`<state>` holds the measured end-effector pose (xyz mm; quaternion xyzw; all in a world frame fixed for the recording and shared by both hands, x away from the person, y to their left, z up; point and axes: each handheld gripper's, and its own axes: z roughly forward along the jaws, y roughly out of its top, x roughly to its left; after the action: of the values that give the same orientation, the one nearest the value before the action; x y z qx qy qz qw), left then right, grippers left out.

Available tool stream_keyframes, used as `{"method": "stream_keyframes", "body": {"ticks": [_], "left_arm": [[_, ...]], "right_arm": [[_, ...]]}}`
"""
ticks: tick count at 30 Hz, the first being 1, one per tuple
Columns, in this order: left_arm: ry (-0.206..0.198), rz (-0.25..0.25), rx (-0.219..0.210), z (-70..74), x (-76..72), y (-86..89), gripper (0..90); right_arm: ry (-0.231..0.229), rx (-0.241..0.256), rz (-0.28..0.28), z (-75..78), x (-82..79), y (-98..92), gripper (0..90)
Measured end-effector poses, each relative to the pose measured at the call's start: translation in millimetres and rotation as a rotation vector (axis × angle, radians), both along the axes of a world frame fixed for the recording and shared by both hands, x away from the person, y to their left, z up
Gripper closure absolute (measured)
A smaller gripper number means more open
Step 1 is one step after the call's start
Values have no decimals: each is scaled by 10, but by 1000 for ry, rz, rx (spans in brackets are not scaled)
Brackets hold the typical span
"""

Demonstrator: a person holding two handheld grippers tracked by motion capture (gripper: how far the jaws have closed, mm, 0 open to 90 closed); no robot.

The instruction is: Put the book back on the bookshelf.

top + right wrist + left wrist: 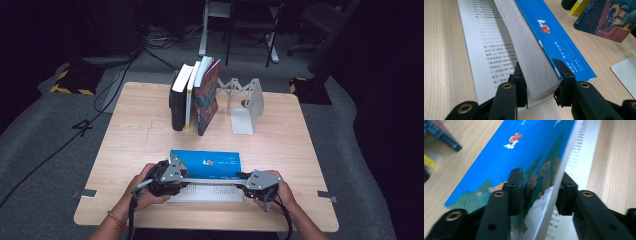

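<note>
Left gripper (186, 175): clamped on the raised blue cover and page block of the open book (207, 165), one jaw against the cover, the other against the pages at the book's left end.
Right gripper (241, 176): clenched on the same raised block at the book's right end, one jaw on the page edges, the other on the blue cover.
Hands: the left hand (145, 190) and right hand (280, 192) each wrap a gripper at the near table edge.
Open book: lies at the near middle of the wooden table (135, 125), a printed page (207, 192) flat towards the person, the blue-covered part lifted between the two grippers.
Cover art: a small red and white figure (544, 27) on bright blue; green hills and white cloud shapes towards the left end.
Writing: columns of East Asian characters on the flat page and white characters along the cover; too blurred to read.
Standing books (195, 95): a leaning row at the far middle of the table, well apart from the open book.
Bookend (247, 105): white metal, just right of the row.
</note>
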<state>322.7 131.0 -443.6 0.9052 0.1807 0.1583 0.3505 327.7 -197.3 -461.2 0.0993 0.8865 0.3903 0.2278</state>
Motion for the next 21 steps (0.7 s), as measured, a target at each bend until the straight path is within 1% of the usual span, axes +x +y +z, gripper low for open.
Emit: {"method": "stream_keyframes", "body": {"ticks": [2, 4, 6, 8, 9, 10, 13, 14, 16, 18, 19, 20, 21], "left_arm": [[-10, 22, 17, 29, -38, -25, 568], [-14, 24, 28, 58, -75, -60, 549], [-15, 29, 49, 79, -112, -110, 521], [-1, 15, 43, 85, -152, -172, 515], [4, 15, 50, 81, -174, -209, 514], [-2, 16, 56, 75, -196, -251, 505], [-1, 33, 50, 59, -240, -354, 455], [-7, 44, 53, 50, -250, -389, 453], [-20, 54, 56, 27, -254, -425, 470], [-21, 74, 52, -16, -249, -446, 482], [-20, 79, 45, -32, -247, -445, 508], [-17, 82, 29, -39, -238, -432, 527], [-10, 87, 10, -40, -231, -413, 576]], "right_arm": [[0, 5, -4, 29, -15, 15, 684], [-3, 7, -4, 55, -28, 27, 687], [-14, -4, -9, 84, -51, 56, 688], [-22, -13, -5, 103, -78, 91, 690], [-23, -15, -1, 108, -89, 105, 692], [-26, -19, 5, 116, -106, 125, 697], [-26, -20, 23, 154, -161, 199, 706], [-26, -22, 27, 163, -174, 216, 709], [-25, -18, 36, 184, -206, 256, 712], [-22, -14, 48, 201, -233, 291, 717], [-23, -15, 50, 206, -248, 313, 719], [-24, -19, 54, 207, -256, 328, 720], [-21, -20, 57, 206, -260, 336, 719]]}}
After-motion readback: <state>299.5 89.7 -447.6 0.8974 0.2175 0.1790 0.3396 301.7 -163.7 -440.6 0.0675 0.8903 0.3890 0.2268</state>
